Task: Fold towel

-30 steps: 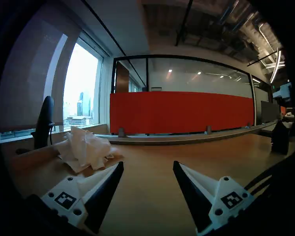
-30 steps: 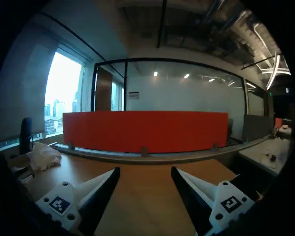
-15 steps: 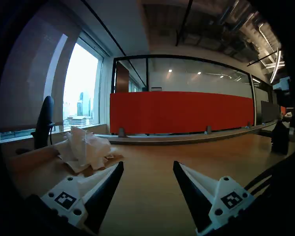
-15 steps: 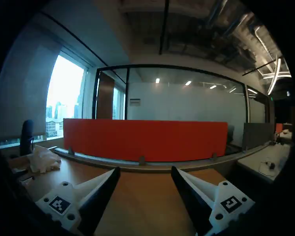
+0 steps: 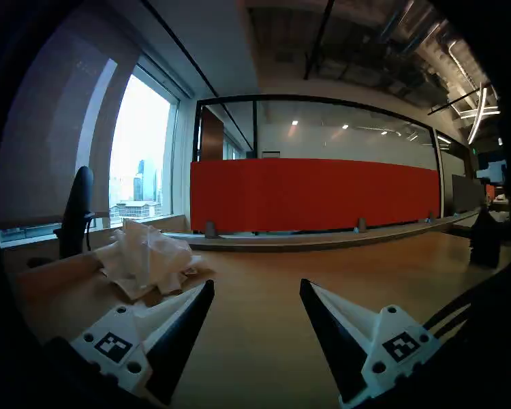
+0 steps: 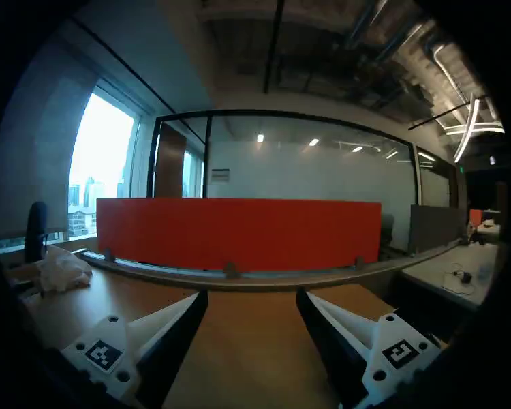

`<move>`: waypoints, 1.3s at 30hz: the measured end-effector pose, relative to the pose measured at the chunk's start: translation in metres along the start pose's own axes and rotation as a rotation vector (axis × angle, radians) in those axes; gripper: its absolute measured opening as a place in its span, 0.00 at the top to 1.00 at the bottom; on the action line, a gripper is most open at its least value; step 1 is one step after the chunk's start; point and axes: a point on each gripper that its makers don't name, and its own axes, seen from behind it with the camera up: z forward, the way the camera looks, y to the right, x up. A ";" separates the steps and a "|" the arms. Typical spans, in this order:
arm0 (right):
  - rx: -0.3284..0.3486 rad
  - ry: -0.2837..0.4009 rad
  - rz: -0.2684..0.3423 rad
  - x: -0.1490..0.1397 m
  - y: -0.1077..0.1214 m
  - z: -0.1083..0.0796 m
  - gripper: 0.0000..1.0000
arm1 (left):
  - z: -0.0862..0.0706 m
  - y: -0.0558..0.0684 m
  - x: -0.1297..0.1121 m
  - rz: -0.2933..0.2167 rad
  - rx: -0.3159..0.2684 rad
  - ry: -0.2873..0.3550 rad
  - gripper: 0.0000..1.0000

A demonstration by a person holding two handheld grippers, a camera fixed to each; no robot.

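Observation:
A crumpled white towel (image 5: 146, 259) lies in a heap on the wooden desk (image 5: 269, 313), to the left of my left gripper (image 5: 257, 290) and a little beyond its left fingertip. That gripper is open, low over the desk, with nothing between its fingers. In the right gripper view the same towel (image 6: 63, 268) sits small at the far left. My right gripper (image 6: 252, 300) is open too and holds nothing, with bare desk (image 6: 249, 341) ahead of it.
A red divider panel (image 5: 313, 194) runs along the desk's far edge, with a glass wall behind. A dark office chair (image 5: 75, 211) stands at the left by the window. A dark object (image 5: 485, 238) stands at the desk's right. A second desk (image 6: 453, 269) lies right.
The left gripper has stayed put. The right gripper's view has tilted and swung slightly right, so the towel has slid farther to the left edge.

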 end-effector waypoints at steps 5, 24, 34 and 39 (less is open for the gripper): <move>0.008 -0.016 0.011 -0.039 0.001 -0.002 0.00 | 0.000 0.000 0.000 0.000 0.000 0.000 0.07; -0.041 -0.036 -0.016 -0.120 0.016 -0.003 0.00 | 0.000 0.001 0.001 0.000 0.000 0.000 0.07; -0.012 -0.035 -0.020 -0.128 0.006 -0.005 0.00 | -0.001 0.001 0.000 0.000 0.000 0.000 0.07; -0.006 -0.027 -0.003 -0.125 0.005 -0.006 0.00 | -0.001 0.000 0.001 0.000 0.000 0.000 0.07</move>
